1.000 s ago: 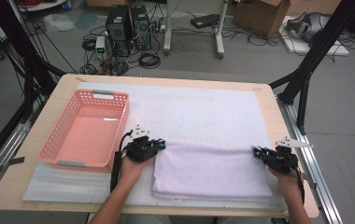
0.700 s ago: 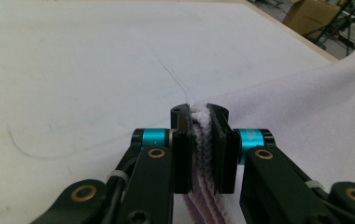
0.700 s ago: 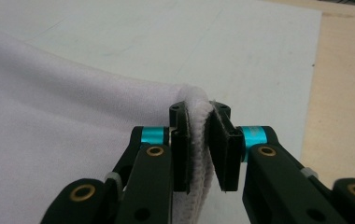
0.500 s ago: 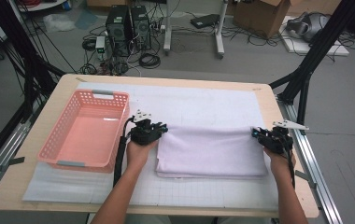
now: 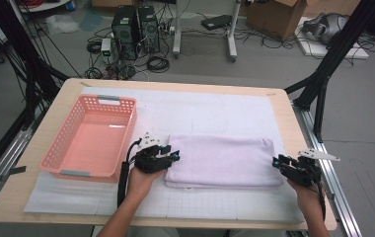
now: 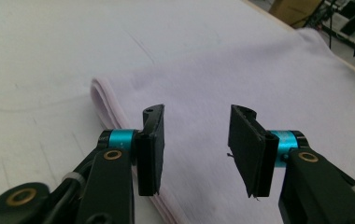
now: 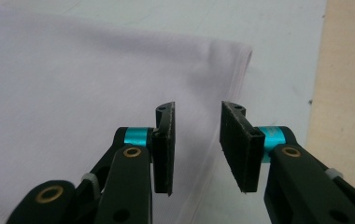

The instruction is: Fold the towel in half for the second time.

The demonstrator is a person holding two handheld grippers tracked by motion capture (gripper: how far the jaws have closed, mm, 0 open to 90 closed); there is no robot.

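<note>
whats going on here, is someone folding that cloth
Yes, a person is folding a pale lilac towel on the table's white mat, with a hand-held gripper in each hand. The towel lies folded into a long strip. The left gripper sits at its left end and the right gripper at its right end, both with jaws open and holding nothing. A pink basket stands empty to the left.

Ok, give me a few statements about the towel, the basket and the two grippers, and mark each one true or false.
1. The folded lilac towel lies inside the pink basket. False: it lies on the white mat, right of the basket.
2. The left gripper is open. True.
3. The right gripper is shut on the towel. False: its jaws stand apart.
4. The basket holds nothing. True.
5. The grippers sit at opposite ends of the towel. True.
</note>
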